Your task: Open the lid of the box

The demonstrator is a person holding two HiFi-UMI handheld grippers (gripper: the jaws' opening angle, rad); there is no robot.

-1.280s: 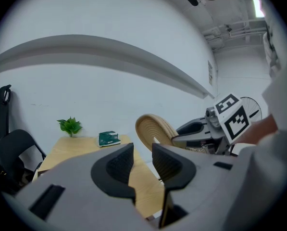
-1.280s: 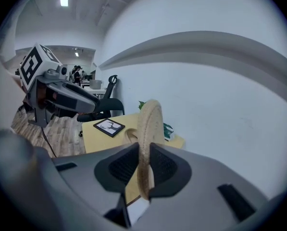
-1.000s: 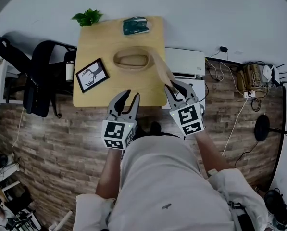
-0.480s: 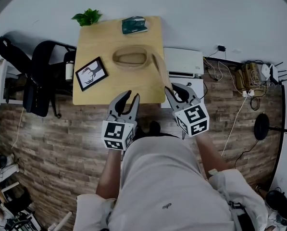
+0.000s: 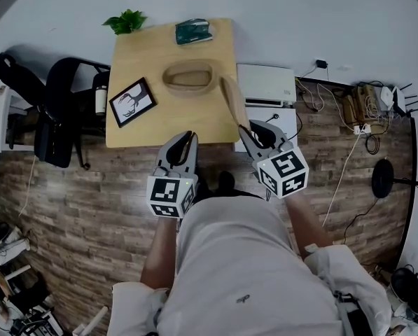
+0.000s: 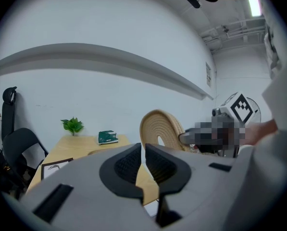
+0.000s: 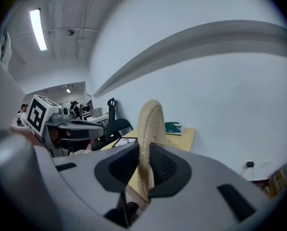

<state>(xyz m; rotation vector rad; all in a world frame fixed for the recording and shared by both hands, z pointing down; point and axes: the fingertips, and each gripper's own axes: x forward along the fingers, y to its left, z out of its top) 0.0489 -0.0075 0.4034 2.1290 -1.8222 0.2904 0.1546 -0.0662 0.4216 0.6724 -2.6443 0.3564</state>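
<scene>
Left tongs point(image 5: 183, 144), spread wide earlier, now closing empty; right tongs point(image 5: 255, 134) clamped on woven lid point(image 5: 233, 101), edgewise beside box point(image 5: 187, 78).

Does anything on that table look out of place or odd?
The woven lid is off its oval box, held on edge in the right gripper by the table's near right corner. The picture frame lies flat, crooked to the table's edges. Nothing looks spilled or damaged.

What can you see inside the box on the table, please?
The box is open, and from the head view its inside looks empty. Its near wall may hide a strip of the bottom. The lid covers none of it.
</scene>
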